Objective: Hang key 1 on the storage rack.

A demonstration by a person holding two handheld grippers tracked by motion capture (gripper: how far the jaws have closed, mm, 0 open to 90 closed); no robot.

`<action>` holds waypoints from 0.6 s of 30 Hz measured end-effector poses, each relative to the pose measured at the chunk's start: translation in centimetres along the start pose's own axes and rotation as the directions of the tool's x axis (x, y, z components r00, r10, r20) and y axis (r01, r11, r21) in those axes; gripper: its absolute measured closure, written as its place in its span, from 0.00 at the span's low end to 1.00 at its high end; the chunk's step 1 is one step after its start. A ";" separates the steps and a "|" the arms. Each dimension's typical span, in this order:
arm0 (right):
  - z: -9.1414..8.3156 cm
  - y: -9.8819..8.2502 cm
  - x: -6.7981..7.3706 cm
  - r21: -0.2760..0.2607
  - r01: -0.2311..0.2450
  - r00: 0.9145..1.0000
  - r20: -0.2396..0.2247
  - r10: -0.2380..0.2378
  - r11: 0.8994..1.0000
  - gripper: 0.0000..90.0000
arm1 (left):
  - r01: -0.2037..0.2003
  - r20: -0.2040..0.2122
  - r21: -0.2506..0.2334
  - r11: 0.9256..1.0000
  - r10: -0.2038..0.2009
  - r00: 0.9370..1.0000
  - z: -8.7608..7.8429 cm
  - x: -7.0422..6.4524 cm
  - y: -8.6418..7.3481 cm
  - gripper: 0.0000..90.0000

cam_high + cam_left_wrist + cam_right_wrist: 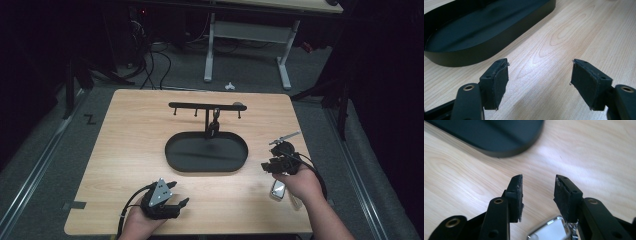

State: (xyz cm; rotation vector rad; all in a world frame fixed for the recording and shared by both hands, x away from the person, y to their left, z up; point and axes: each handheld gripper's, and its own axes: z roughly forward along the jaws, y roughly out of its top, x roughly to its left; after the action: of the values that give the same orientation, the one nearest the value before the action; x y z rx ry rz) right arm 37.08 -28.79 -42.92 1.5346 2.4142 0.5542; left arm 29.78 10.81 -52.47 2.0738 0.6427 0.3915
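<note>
Right gripper view puts a shiny silver object (549,231) at the bottom edge, lying on the counter beneath the roots of the jaws and not between the pads. What it is I cannot tell; it has a chrome rim and a pale face. In the high view the same silver object (277,190) sits to the right of the black oval tray (172,160) and nearer the person, partly under the right hand.

The right gripper (538,178) stands at a middling gap with bare wood between its pads, holding nothing. It points toward the tray's rounded end (499,151), so the object seems to lie behind its reach. In the high view the right gripper (270,166) hangs just right of the tray.

The left gripper (179,194) rests in front of the tray, close to the counter's near edge, likely parked out of the way. Its jaws are spread wide over empty wood (540,62), with the tray's wall (474,55) ahead.

Behind the tray rises a black hook rack (205,105), with a small dark item (216,119) hanging near its post. Everything stands on the pale wooden counter (130,130).
</note>
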 end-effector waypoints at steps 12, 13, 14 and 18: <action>2.4 -3.2 -3.6 0.035 -0.128 0.991 0.051 0.126 0.991 0.62 | -0.001 -0.005 0.002 1.000 0.001 1.000 0.0 0.0 -0.1 0.34; 2.5 -3.4 -3.9 0.037 -0.140 0.989 0.054 0.138 0.989 0.62 | -0.001 -0.005 0.002 1.000 0.001 1.000 0.0 0.0 -0.1 0.34; 2.6 -3.5 -4.2 0.039 -0.149 0.987 0.059 0.146 0.988 0.61 | -0.001 -0.005 0.001 1.000 0.001 1.000 0.0 0.0 -0.1 0.34; 2.9 -3.9 -4.9 0.040 -0.187 0.981 0.064 0.184 0.982 0.60 | -0.002 -0.005 0.002 1.000 0.002 1.000 0.0 0.0 0.0 0.34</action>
State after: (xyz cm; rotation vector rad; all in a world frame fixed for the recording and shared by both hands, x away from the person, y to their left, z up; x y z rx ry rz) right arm 37.06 -34.12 -47.24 1.7816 2.2687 0.4833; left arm 29.76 10.81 -52.52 2.0763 0.6441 0.3975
